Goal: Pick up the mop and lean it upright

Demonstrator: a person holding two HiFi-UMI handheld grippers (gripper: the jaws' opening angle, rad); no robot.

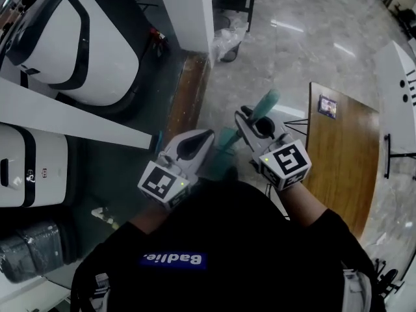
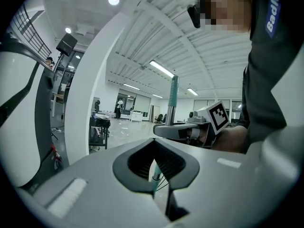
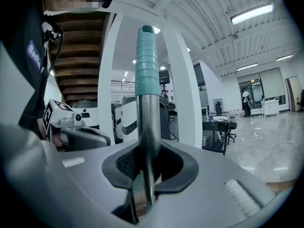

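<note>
A: Where's the mop [image 3: 147, 80] rn?
B: In the right gripper [image 3: 147, 175]. Jaws are clamped on the metal shaft, just below the ribbed teal grip, w/ pads pressing it from both sides. In the right gripper view the shaft stands upright, teal end on top.
A: And from the head view?
B: It's held in front of the person's chest. The teal grip pokes out past the jaws, over the marble floor [image 1: 305, 51]. Wooden table [image 1: 344, 155] is on one side, white pillar [image 1: 185, 12] on the other. Can't see the mop head.
A: Left gripper [image 1: 207, 135]?
B: Just beside the right one, approx same height, tips pointing toward the shaft. In the left gripper view the jaws are a narrow slit apart, nothing pinched, pads bare. Thru the slit a thin teal-and-metal bit shows further off. Looks like the shaft lower down, not sure.
A: Is it touching the mop?
B: Can't tell from the head view. Its own view shows the shaft rising out of the right gripper, apart from its jaws.
A: Anything else nearby?
B: A big white rounded machine [image 1: 71, 44] beyond the pillar.
</note>
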